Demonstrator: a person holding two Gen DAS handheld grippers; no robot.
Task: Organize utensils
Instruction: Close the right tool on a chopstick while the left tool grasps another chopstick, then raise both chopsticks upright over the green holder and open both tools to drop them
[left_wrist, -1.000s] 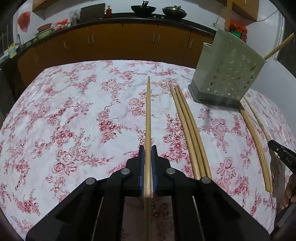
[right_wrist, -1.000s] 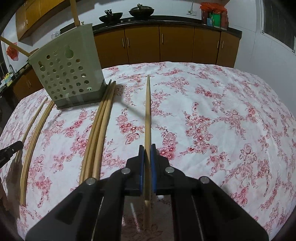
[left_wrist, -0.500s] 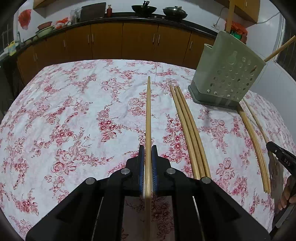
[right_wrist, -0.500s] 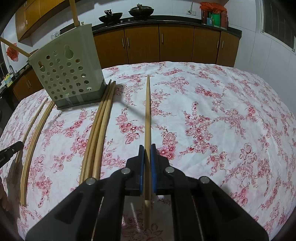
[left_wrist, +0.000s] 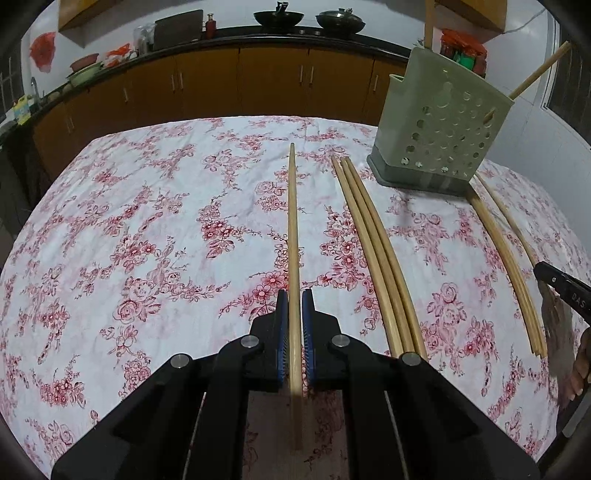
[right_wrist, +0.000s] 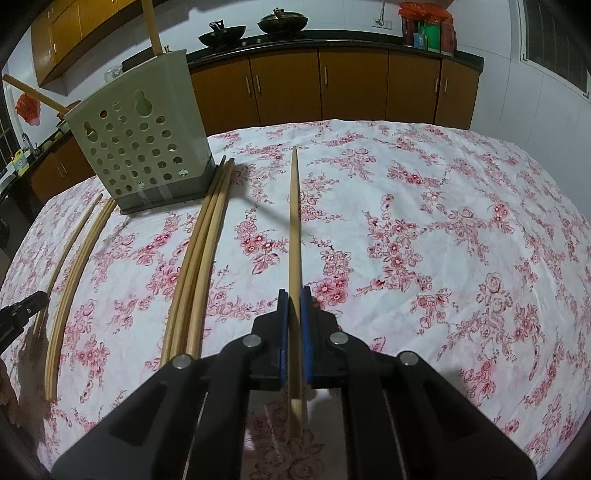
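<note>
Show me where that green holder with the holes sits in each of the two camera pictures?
Left wrist view: the green holder stands upper right, on the floral cloth.
Right wrist view: the same holder stands upper left.
Shared landmark: the bundle of three chopsticks lying just beside its base.

My table under a floral cloth (left_wrist: 147, 229), perforated green holder (left_wrist: 439, 147) standing on it, three loose chopsticks (left_wrist: 373, 251) beside, more chopsticks (left_wrist: 506, 258) past it

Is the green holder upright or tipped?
Upright: the holder sits flat on its grey base on the cloth, with two sticks poking out the top.
</note>
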